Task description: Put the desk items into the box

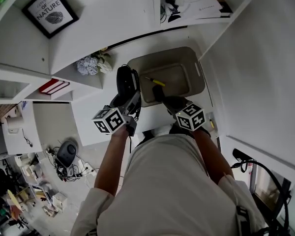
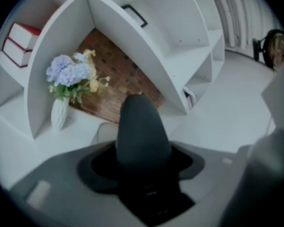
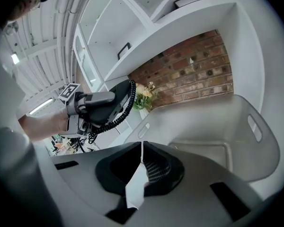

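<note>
Your left gripper is clamped across a black telephone handset with a coiled black cord. In the left gripper view the handset's rounded dark end stands up between the wide-set jaws and fills the gap. You hold it in the air, just beside the left rim of the grey plastic box with cut-out handles and not yet over its opening. Seen from the right gripper view, the handset hangs to the left of the box, with its cord looping below it.

Your right gripper is clenched with nothing in it: its two jaws meet tip to tip. It sits over the near edge of the box. A yellow pen lies on the box floor, just beyond that gripper.

The box rests on a white desk set into white shelving. On the shelves are a vase of pale blue flowers, red-and-white books and a framed black-and-white print. A red brick wall runs behind. Tangled cables and clutter lie on the floor at lower left.
</note>
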